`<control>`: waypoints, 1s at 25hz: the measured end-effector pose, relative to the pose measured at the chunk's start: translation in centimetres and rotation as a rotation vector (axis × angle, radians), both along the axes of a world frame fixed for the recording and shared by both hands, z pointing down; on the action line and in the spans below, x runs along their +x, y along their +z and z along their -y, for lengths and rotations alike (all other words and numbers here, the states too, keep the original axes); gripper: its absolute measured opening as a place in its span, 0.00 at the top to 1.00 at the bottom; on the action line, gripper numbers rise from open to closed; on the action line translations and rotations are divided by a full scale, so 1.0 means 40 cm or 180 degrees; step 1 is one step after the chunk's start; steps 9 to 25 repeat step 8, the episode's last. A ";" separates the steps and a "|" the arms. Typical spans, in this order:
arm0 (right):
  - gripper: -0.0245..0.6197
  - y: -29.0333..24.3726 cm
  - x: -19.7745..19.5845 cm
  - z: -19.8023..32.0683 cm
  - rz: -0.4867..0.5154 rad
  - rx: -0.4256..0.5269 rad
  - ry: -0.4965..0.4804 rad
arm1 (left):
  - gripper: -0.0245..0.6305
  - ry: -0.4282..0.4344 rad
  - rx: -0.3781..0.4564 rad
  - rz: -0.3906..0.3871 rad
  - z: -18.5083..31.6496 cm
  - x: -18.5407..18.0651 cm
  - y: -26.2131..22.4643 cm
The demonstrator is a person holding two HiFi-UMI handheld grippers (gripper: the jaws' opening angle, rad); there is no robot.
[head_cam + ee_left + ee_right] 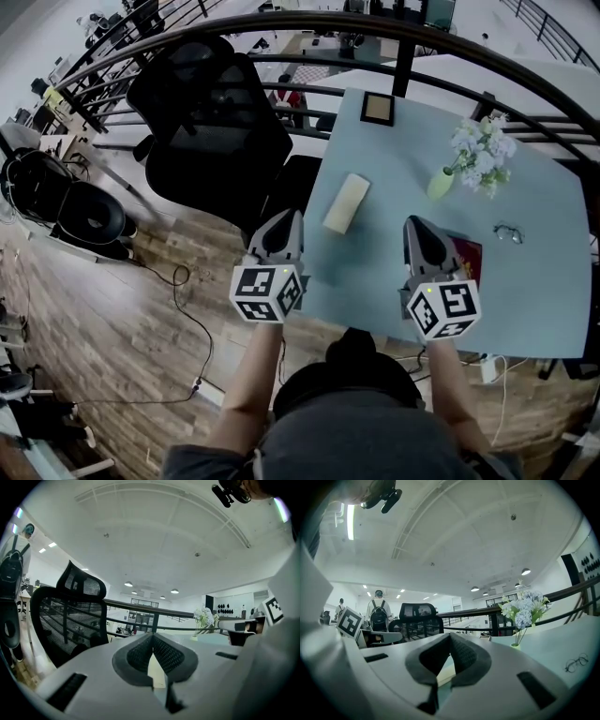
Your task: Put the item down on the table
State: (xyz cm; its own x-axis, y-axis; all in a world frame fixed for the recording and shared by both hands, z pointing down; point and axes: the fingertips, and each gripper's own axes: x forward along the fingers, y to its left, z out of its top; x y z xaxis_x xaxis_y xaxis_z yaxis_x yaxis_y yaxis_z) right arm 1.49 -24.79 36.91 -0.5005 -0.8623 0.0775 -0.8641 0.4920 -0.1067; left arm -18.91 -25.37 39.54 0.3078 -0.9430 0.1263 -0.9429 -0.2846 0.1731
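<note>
A cream rectangular block (346, 202) lies flat on the pale blue table (544, 281), near its left edge. My left gripper (286, 217) hovers at the table's left edge, just left of and nearer than the block. Its jaws are shut with nothing between them. My right gripper (415, 223) hangs over the table to the block's right, also shut and empty, above a red book (466, 255). In the left gripper view the left gripper (153, 637) has its pads meeting at the tips. The right gripper view shows the right gripper (450, 637) the same way.
A black mesh office chair (211, 122) stands left of the table. A small picture frame (378, 109) sits at the far edge. A green vase of flowers (441, 183) and a pair of glasses (507, 232) lie to the right. A black railing (403, 56) runs behind.
</note>
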 end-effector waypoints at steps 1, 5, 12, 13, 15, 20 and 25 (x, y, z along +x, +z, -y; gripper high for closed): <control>0.96 0.003 0.001 0.001 0.0003 0.0000 -0.0002 | 0.95 -0.0002 -0.0003 0.0012 0.002 0.001 0.004; 0.96 0.015 0.012 0.026 0.0002 0.0000 -0.0012 | 0.95 0.0006 -0.0006 0.0143 0.027 0.020 0.019; 0.96 0.020 0.013 0.045 0.0006 -0.0002 -0.0026 | 0.95 0.0024 -0.0005 0.0236 0.047 0.032 0.025; 0.96 0.020 0.013 0.045 0.0006 -0.0002 -0.0026 | 0.95 0.0024 -0.0005 0.0236 0.047 0.032 0.025; 0.96 0.020 0.013 0.045 0.0006 -0.0002 -0.0026 | 0.95 0.0024 -0.0005 0.0236 0.047 0.032 0.025; 0.96 0.020 0.013 0.045 0.0006 -0.0002 -0.0026 | 0.95 0.0024 -0.0005 0.0236 0.047 0.032 0.025; 0.96 0.020 0.013 0.045 0.0006 -0.0002 -0.0026 | 0.95 0.0024 -0.0005 0.0236 0.047 0.032 0.025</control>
